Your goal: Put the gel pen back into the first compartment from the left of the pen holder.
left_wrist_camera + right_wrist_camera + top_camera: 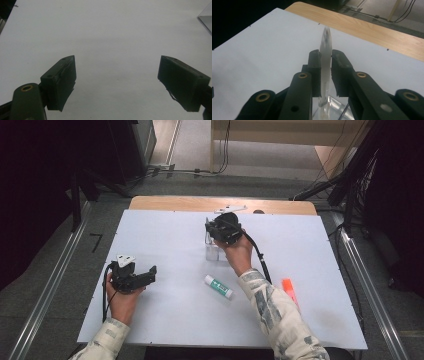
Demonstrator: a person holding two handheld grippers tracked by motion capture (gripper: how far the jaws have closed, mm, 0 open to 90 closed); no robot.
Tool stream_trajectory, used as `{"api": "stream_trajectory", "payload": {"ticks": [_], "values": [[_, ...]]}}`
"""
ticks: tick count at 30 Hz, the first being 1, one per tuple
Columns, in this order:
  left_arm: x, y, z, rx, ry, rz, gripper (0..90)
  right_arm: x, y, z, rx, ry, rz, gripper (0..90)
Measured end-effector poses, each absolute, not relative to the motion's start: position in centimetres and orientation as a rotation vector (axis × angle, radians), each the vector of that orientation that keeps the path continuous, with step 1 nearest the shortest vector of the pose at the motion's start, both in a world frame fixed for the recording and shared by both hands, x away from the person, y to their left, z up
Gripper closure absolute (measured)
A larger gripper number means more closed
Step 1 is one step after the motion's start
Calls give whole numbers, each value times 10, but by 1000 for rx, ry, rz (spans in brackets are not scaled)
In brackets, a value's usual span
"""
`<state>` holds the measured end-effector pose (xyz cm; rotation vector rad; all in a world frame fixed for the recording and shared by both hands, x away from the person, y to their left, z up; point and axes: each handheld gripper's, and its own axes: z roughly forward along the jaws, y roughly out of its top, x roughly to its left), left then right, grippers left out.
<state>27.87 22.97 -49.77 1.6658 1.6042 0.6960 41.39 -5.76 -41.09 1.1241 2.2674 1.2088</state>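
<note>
At the left, the left gripper (150,274) rests low over the white tabletop (165,235), fingers (60,83) spread wide and empty, seemingly waiting. Mid-table, the right gripper (212,231) pinches the clear plastic box (213,249) by its upright wall, probably to steady or lift it; a glue stick (218,286) and orange marker (289,290) lie nearby.

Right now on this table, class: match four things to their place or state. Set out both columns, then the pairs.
1. left gripper
2. right gripper
3. glue stick
4. orange marker

a. lying near the table's right edge
b. shut on the clear container
c. open over bare white tabletop
d. lying mid-table, white with a green label

Pairs: 1-c, 2-b, 3-d, 4-a
</note>
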Motion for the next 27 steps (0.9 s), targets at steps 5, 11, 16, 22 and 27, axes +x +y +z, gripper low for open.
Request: {"api": "stream_trajectory", "payload": {"ticks": [5,11,16,22,27], "values": [[279,230,-498,1667,1604,694,158,413,-61,-413,1119,2276,1221,665],[279,230,-498,1667,1605,694,158,409,-71,-414,1130,2254,1249,573],[279,229,-498,1668,1604,694,158,405,-81,-413,1140,2233,1264,507],[279,229,-498,1667,1605,699,155,398,-91,-413,1138,2232,1251,445],[279,229,-498,1670,1605,699,154,392,-101,-414,1142,2232,1253,406]]}}
